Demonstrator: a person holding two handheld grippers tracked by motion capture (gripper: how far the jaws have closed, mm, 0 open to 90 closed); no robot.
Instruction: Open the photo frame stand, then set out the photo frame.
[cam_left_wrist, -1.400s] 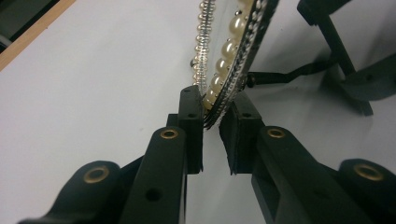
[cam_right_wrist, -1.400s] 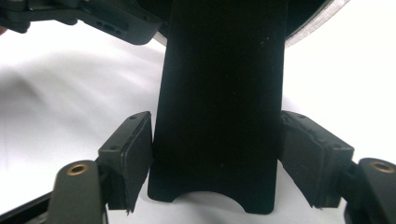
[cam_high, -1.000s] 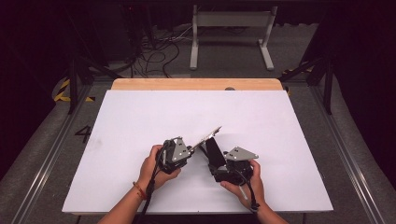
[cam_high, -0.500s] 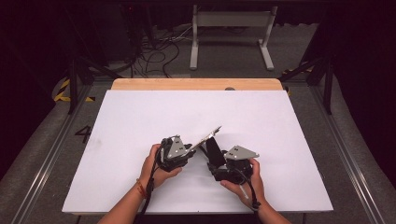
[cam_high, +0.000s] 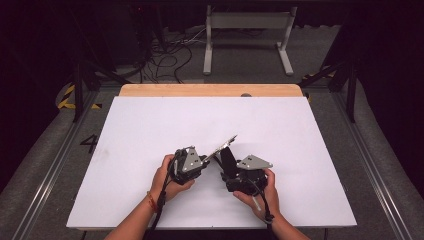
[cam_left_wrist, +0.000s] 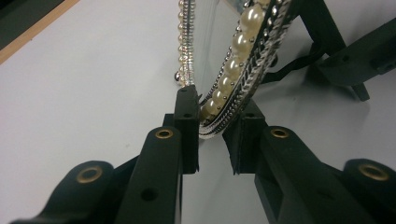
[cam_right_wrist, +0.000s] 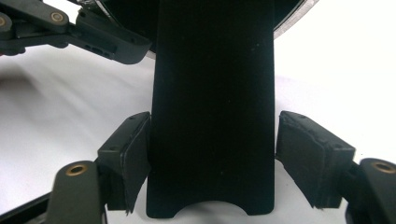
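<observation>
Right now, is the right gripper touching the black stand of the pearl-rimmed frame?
Apart on one side: the right gripper view shows a white gap between the black stand and one pad of the right gripper.

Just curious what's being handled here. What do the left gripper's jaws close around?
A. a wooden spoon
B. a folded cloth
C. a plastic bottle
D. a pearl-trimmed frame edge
D: in the left gripper view, the left gripper has its jaws on either side of the pearl-trimmed frame edge.
</observation>
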